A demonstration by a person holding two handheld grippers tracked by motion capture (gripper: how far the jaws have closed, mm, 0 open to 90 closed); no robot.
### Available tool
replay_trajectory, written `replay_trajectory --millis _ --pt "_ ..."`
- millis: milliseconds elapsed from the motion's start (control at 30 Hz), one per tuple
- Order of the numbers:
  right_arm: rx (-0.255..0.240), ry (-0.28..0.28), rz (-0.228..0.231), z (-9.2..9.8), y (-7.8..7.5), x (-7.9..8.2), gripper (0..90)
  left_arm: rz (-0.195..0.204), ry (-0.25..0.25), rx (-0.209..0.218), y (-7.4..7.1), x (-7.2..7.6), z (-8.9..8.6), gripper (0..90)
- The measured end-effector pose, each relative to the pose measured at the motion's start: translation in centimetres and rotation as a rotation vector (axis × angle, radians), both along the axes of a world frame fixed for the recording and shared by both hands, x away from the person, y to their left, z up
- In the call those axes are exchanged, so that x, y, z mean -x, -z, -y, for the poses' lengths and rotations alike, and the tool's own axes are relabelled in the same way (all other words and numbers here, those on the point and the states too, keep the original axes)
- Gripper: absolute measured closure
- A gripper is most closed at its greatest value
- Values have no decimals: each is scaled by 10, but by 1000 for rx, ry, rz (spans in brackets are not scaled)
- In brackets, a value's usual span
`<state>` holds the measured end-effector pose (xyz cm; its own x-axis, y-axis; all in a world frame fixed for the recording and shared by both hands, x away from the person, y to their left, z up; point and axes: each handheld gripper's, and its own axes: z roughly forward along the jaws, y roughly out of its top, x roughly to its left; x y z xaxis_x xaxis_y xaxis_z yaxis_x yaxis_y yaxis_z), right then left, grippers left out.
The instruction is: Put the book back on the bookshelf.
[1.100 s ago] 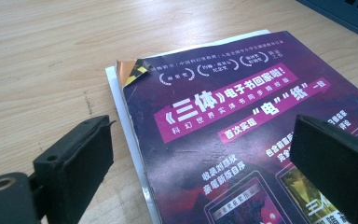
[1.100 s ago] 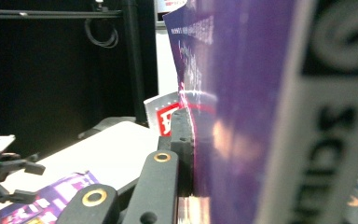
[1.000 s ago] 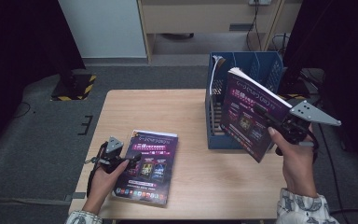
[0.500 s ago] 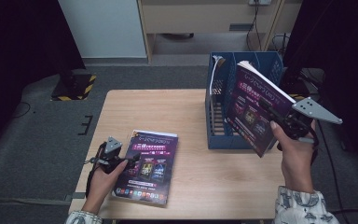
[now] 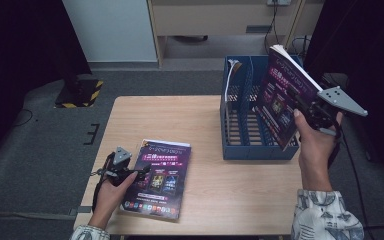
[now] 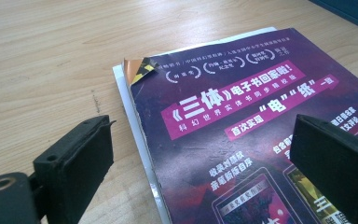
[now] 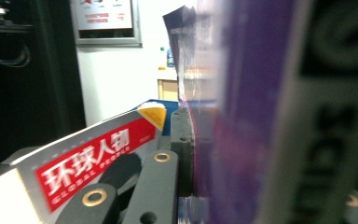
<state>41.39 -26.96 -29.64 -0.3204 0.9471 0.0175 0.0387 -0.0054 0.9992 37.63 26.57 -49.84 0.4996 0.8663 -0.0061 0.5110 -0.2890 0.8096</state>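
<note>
A purple magazine hangs tilted above the right part of the blue file rack, with my right gripper shut on its right edge. In the right gripper view the cover is a close blur clamped in my right gripper. A second purple magazine lies flat on the table near the front left. My left gripper rests at its left edge. In the left gripper view my left gripper stands open, with the magazine's cover below and between the jaws, untouched.
The wooden table carries the rack at its back right. A magazine with a red title band stands in the rack's left slot, its white top poking out. Grey carpet surrounds the table, and a cabinet stands behind it.
My right gripper has carried its magazine up and to the right, farther over the rack. The left gripper and the flat magazine have stayed put.
</note>
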Motion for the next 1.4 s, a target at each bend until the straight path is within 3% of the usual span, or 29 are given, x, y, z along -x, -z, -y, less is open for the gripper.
replay_trajectory --millis 433,667,1000,1300,1400 --pt "67 82 -43 -21 14 -51 826 8 3 -5 -1 1 0 63" --pt "37 122 -58 -29 30 -71 826 9 3 -3 -1 1 0 63" --pt "-9 162 -77 -33 60 -87 826 8 5 0 -1 1 0 63" --pt "-11 182 -90 -32 81 -94 826 9 4 1 -1 1 0 63" --pt "-41 183 -100 -31 88 -96 826 9 6 0 -1 1 1 63"
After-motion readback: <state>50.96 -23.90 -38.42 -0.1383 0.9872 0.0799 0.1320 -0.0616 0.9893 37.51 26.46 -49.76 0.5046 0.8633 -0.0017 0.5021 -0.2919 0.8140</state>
